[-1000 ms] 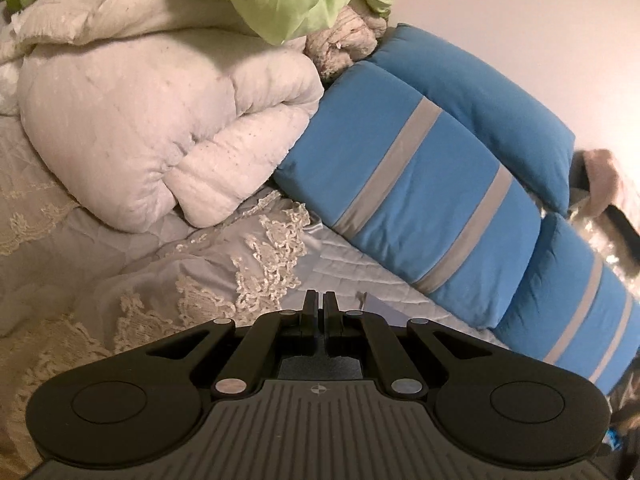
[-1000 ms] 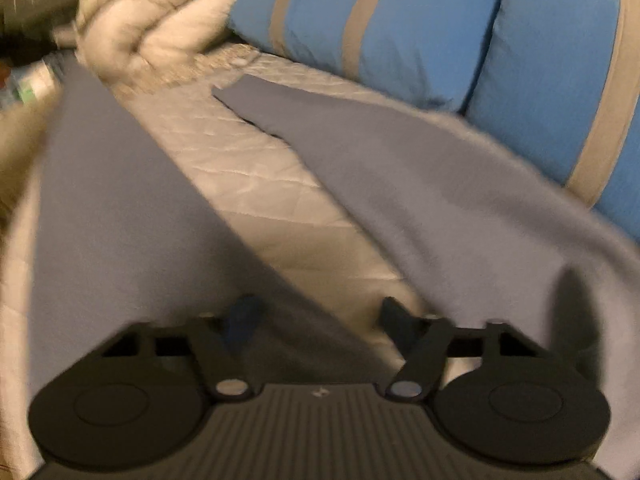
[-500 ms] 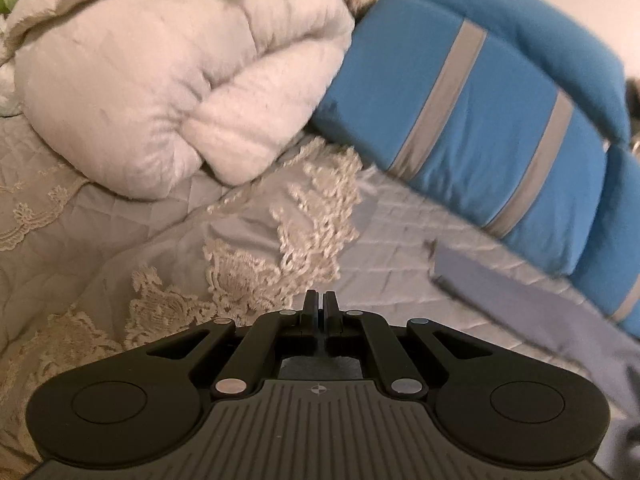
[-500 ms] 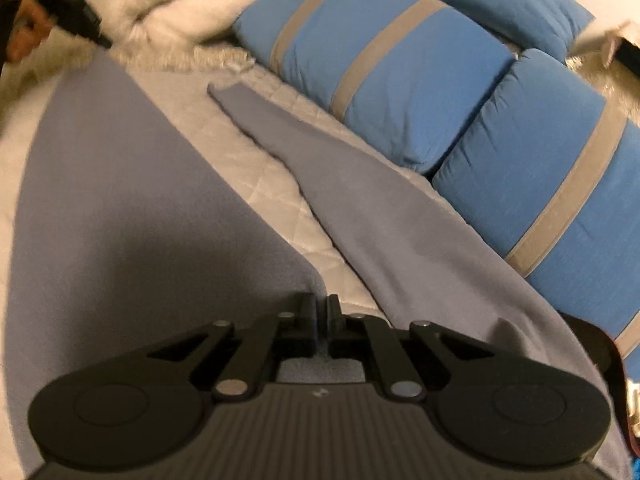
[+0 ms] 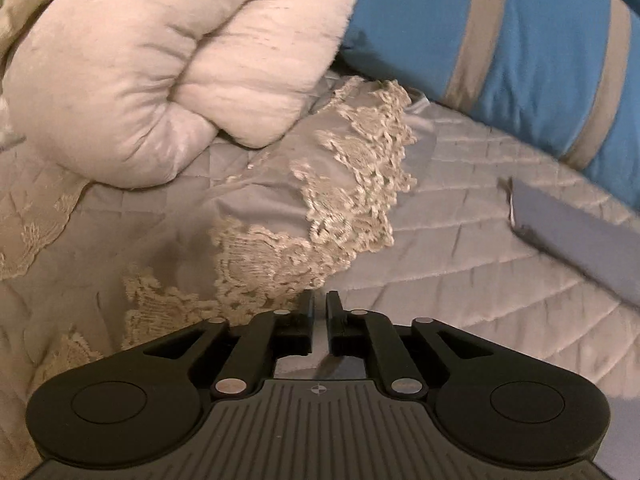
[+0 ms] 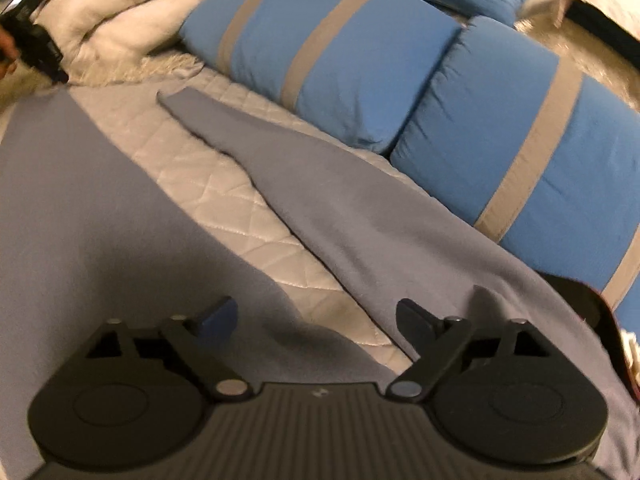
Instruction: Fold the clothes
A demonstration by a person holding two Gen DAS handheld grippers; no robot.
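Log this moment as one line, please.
stage: laying out | grey garment: flat on bed | left hand-held gripper: opening, empty | right hand-held gripper: opening, nothing gripped

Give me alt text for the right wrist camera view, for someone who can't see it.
The right gripper, its jaws opening with nothing between them, hovers over grey-blue trousers spread in a V on a quilted bedspread. Blue pillows with grey stripes line the far side.

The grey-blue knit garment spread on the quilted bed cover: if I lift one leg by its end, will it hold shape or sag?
The grey-blue knit garment lies flat and follows the quilted bed cover, so it is probably floppy and will drape. It looks thin, so likely light. The satiny-looking quilt may let it slide when dragged.
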